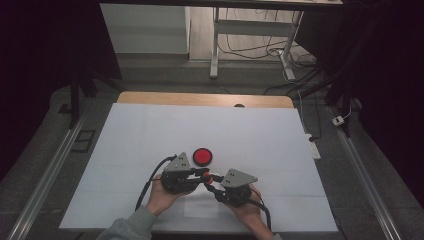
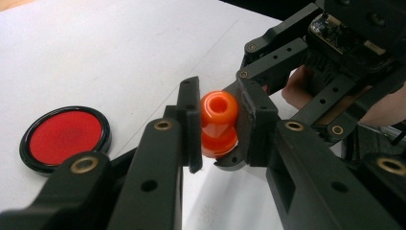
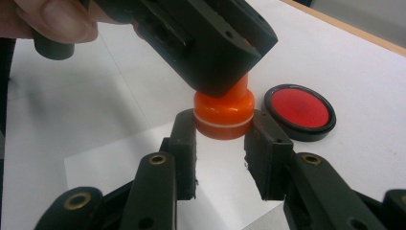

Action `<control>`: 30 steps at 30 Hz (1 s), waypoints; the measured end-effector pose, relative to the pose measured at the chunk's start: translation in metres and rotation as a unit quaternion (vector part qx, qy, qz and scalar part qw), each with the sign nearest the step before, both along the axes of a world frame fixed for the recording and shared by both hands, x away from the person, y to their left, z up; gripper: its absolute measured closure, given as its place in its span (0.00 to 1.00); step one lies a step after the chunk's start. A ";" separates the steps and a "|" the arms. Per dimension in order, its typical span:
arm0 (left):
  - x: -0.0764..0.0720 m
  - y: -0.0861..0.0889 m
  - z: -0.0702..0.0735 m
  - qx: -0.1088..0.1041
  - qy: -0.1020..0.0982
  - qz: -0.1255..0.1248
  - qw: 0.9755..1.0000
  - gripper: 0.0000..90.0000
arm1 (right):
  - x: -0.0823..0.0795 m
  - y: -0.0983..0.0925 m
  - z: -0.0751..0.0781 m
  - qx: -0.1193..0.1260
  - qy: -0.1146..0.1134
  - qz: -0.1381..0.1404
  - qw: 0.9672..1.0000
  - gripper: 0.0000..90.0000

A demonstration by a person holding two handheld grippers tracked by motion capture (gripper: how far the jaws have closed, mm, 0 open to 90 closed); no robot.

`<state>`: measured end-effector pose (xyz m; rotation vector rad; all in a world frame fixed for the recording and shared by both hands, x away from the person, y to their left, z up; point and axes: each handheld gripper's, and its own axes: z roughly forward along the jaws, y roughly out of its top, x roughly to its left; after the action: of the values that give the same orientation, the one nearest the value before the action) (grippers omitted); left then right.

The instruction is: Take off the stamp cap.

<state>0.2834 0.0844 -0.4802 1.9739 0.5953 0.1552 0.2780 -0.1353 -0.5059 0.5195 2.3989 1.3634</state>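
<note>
— Standing at the side of the table (image 1: 150,130), what did you see the two hands doing?

— They were together near the front edge of the white sheet that covered it, each with a black gripper. The left gripper (image 2: 218,127) and the right gripper (image 3: 222,132) met nose to nose over one small orange piece (image 2: 219,123).

— What sort of piece?

— Glossy orange plastic, with a narrower rounded top that had a hole in it, and a wider round base with a pale ring around it. I could not tell more than that.

— Who had hold of it?

— Both, as far as I could see. The left gripper's jaws were closed onto the narrower top part, pads pressed against either side. The right gripper's jaws were drawn in around the wider base, its pads touching the sides.

— Was the piece on the table?

— It sat between the two grippers; whether its base touched the sheet I could not tell.

— Anything else nearby?

— A red disc with a black rim (image 1: 203,156) lay flat on the sheet just beyond the grippers, apart from the orange piece.
</note>
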 end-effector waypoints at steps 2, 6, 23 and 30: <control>0.000 0.000 0.000 -0.005 0.002 0.000 1.000 0.81 | 0.000 0.000 0.000 0.003 0.000 0.003 1.000 0.72; 0.001 0.001 0.000 -0.010 0.004 -0.001 1.000 0.81 | 0.000 -0.001 0.001 0.005 -0.005 0.004 1.000 0.72; 0.000 0.000 -0.001 -0.014 0.002 0.002 1.000 0.81 | 0.000 -0.002 0.002 0.000 -0.006 0.004 1.000 0.72; -0.002 0.004 0.004 -0.035 -0.025 0.032 0.999 0.81 | 0.002 -0.003 0.000 -0.034 0.002 -0.002 0.999 0.73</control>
<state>0.2814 0.0885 -0.4763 1.8796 0.6245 0.2209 0.2798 -0.1387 -0.5061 0.5092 2.4374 1.2765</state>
